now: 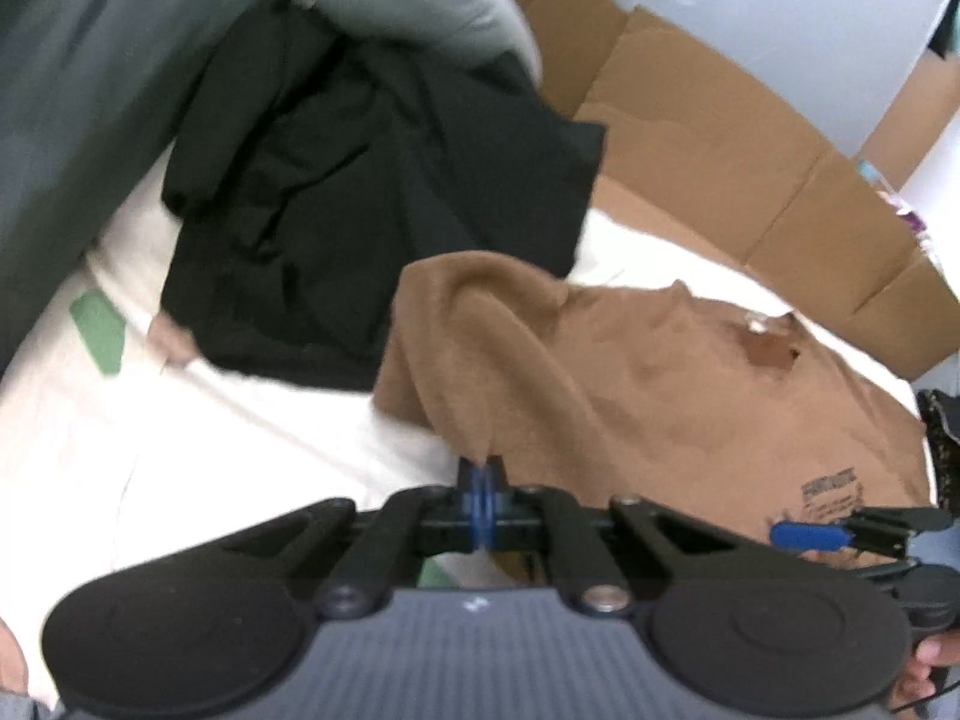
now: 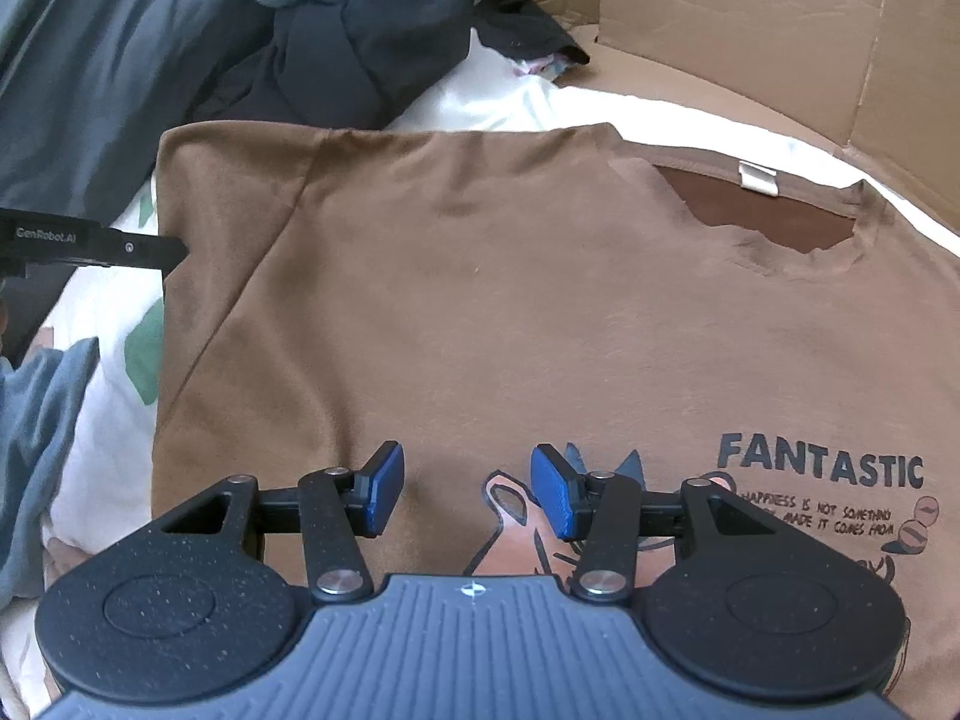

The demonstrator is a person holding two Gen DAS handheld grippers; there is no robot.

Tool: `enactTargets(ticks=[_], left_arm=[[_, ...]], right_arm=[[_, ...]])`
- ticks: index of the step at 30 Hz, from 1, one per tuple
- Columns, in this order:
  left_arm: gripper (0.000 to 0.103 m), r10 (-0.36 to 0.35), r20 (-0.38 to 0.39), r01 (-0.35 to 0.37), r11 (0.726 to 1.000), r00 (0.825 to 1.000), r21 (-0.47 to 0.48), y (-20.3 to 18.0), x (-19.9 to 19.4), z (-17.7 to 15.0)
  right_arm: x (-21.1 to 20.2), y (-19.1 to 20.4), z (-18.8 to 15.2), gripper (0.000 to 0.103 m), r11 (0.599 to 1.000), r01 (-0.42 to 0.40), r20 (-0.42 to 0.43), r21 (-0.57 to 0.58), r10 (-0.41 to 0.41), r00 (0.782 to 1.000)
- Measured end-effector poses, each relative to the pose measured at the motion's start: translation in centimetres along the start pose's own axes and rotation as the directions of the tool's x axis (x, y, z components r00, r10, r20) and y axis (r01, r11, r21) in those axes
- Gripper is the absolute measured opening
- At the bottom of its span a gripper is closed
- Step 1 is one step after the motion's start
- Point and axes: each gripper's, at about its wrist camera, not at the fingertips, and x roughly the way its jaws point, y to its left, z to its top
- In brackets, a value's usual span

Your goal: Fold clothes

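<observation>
**Brown T-shirt Partly Folded as Left Gripper Pinches a Sleeve Edge**

A brown T-shirt (image 2: 492, 312) lies face up on a white bedsheet (image 1: 180, 456), its collar toward the cardboard boxes (image 1: 750, 168) at the far side. The left gripper (image 1: 483, 483) has its blue pads pressed together on a raised ridge of the shirt's fabric at the garment's left edge; in the right wrist view the same tool's black finger meets that edge. The right gripper (image 2: 465, 489) hangs over the printed chest with its jaws about halfway apart and nothing between them; whether the fingertips touch the cloth cannot be told.

The fold looks barely begun. The left side of the shirt appears turned in, giving a straight vertical edge there, though the seam line leaves this uncertain. The right side, the hem and any crosswise fold are judged not yet done.

Beyond the shirt, a black garment (image 1: 372, 192) sits crumpled with grey clothing (image 2: 114, 72) heaped beside it, all apparently unfolded.

The left wrist view is blurred. The shirt's lower half is hidden behind the gripper body in both views, and its right sleeve runs out of frame. The printed lettering is cut off below the word "FANTASTIC".
</observation>
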Motion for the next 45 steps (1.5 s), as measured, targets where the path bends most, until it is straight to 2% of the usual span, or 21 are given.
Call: enactTargets(ticks=[9,22,26,31,33,35,37,38,45], left_arm=[[0.002,-0.088,0.036,0.085,0.993,0.995,0.08,-5.5,-0.6,1.7],[0.004,-0.131,-0.015,0.132,0.988,0.991,0.074,-9.4,6.3,1.8],[0.012,-0.136,-0.037,0.138,0.988,0.99,0.075,-9.6,7.0,1.7],[0.027,-0.159,0.003,0.158,0.981,0.987,0.116,-9.6,4.7,2.1],[0.031,-0.148,0.03,0.143,0.981,0.989,0.135,-9.4,3.7,2.4],[0.033,-0.108,0.055,0.098,0.984,0.993,0.149,-8.9,3.2,2.6],[0.048,-0.061,0.075,0.049,0.988,0.995,0.149,-8.4,3.3,2.8],[0.059,-0.037,0.085,0.024,0.99,0.996,0.141,-8.0,3.4,2.9],[0.067,-0.057,0.086,0.048,0.993,0.995,0.109,-6.6,5.1,3.7]], right_arm=[[-0.7,-0.3,0.1,0.054,0.997,-0.029,0.033,0.075,0.027,0.999],[-0.7,-1.4,0.1,0.054,0.992,-0.031,0.034,0.125,0.027,0.999],[-0.7,-1.6,0.0,0.054,0.99,-0.033,0.031,0.135,0.029,0.999],[-0.7,-1.7,-0.1,0.054,0.99,-0.037,0.032,0.139,0.033,0.999],[-0.6,-1.7,-0.1,0.054,0.989,-0.038,0.031,0.14,0.034,0.999],[-0.7,-1.7,-0.2,0.054,0.989,-0.038,0.031,0.14,0.034,0.999],[-0.7,-1.8,-0.3,0.054,0.989,-0.036,0.03,0.141,0.033,0.999],[-0.7,-1.8,-0.3,0.054,0.989,-0.036,0.029,0.142,0.032,0.999],[-0.6,-1.8,-0.4,0.054,0.989,-0.029,0.022,0.143,0.026,0.999]])
